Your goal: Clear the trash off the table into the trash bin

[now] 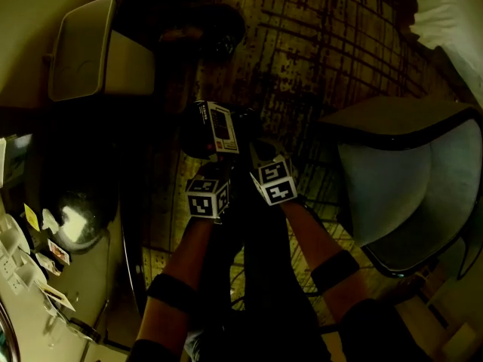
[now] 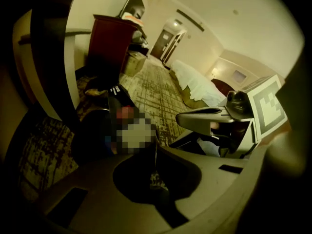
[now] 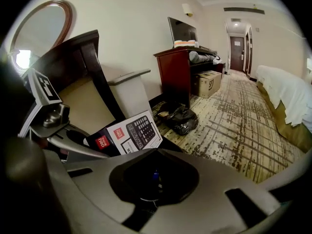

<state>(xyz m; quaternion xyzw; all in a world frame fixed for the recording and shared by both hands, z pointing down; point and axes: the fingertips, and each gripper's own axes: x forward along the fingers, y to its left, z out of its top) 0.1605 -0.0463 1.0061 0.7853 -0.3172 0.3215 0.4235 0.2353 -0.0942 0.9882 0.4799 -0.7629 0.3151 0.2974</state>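
Both hands are working low over the patterned carpet (image 1: 324,59). The left gripper (image 2: 155,155) is showing its jaws pressed together. The right gripper (image 3: 155,175) is doing likewise.

The white-and-black cardboard calculator box (image 1: 216,125) is sitting at 12 o'clock, right at both tips. Whether an edge is pinched, cannot tell.

The pale lidded rectangular trash bin (image 1: 81,47) is standing at 10 o'clock, well apart. A black plastic bag (image 1: 219,29) is lying farther out at 12 o'clock.
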